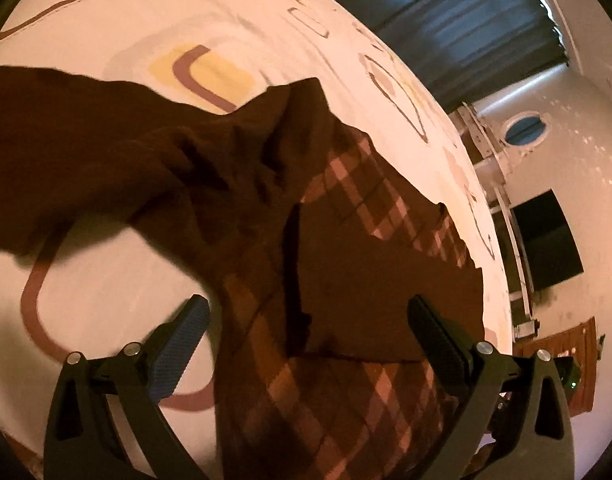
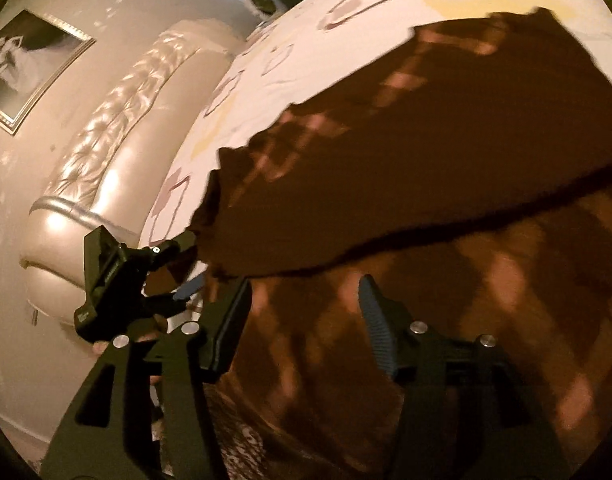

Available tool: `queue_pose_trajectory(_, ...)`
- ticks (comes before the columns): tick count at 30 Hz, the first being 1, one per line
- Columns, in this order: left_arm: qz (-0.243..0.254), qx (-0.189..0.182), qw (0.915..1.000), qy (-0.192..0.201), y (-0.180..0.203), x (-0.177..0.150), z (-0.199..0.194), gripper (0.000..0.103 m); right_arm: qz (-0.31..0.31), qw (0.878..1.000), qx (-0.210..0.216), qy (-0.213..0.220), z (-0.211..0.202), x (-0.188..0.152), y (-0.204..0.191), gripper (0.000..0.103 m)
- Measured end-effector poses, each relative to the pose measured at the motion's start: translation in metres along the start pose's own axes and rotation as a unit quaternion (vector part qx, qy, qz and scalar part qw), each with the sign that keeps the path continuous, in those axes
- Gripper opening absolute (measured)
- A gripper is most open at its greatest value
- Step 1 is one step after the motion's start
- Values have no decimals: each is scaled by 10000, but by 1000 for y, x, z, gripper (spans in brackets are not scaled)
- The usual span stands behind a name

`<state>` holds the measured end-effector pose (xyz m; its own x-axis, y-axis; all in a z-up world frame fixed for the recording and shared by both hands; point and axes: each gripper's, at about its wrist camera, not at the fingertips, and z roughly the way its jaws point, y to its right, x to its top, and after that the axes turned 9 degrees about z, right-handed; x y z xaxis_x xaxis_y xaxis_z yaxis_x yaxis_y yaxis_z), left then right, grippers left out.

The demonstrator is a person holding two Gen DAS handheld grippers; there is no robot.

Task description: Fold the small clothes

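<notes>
- Left wrist view: the dark brown garment with a pale argyle diamond pattern (image 1: pixel 346 208) lies spread on the white bedsheet printed with brown and yellow rounded squares (image 1: pixel 117 12), and runs right down between the fingers of the left gripper (image 1: pixel 306 320).
- Its jaws stand wide apart, the blue-padded finger (image 1: pixel 181 344) over bare sheet and the black one over the cloth; nothing is pinched.
- A plain brown part bunches off to the left, folds rumpled.
- Right wrist view: the right gripper (image 2: pixel 303 300) hangs low over the same garment (image 2: pixel 446 168), jaws spread, cloth filling the gap beneath them.
- A folded edge crosses just ahead of the fingertips.
- The left gripper (image 2: pixel 185 264) shows at the garment's left corner, beside the cream tufted headboard (image 2: pixel 117 128).
</notes>
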<state>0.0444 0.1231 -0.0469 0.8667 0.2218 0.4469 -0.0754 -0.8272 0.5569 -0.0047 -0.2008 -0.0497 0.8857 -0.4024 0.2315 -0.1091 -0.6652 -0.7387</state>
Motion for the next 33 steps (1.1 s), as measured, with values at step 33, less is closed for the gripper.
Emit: queue_pose_trajectory(33, -686, -1510, 9860, -142, -1, 7, -6, 97, 289, 9993, 44, 219, -11, 0, 34, 56)
